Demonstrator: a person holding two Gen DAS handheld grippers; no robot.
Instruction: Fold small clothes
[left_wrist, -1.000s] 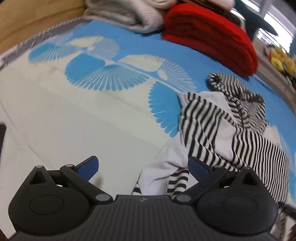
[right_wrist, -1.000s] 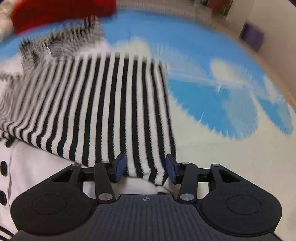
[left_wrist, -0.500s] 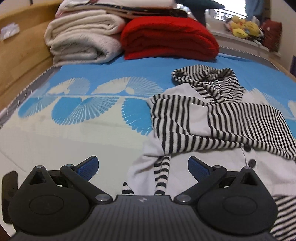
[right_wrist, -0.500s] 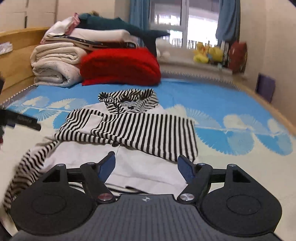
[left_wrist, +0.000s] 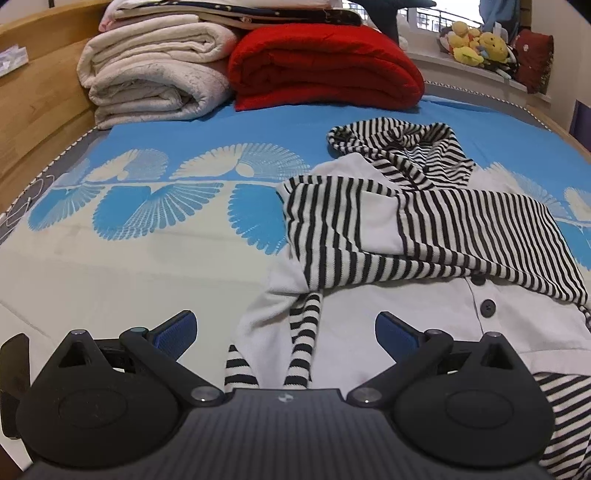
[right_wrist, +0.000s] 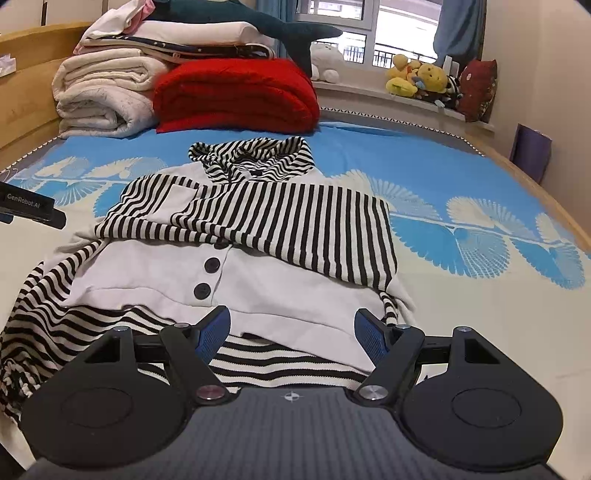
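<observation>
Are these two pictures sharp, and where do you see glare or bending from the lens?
Left wrist view: sharp, the striped hoodie crisp; the wooden bed frame bows from fisheye distortion, and corners are dark. Right wrist view: also sharp, the buttons clear; the window is overexposed, and the bed's right edge curves strongly. Light is soft, shadows faint in both.

Striped hooded jacket (right_wrist: 258, 221) before gaping right hand-held gripper (right_wrist: 291, 332)

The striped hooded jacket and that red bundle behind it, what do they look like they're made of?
The striped hooded jacket looks like soft matte knit, probably cotton: it drapes in limp folds, with fine ribbing in the stripes, plus dark glossy buttons, likely plastic. The red blanket looks like thick fuzzy fleece or plush: bulky rounded folds, no sheen. Fibre itself can't be confirmed.
</observation>
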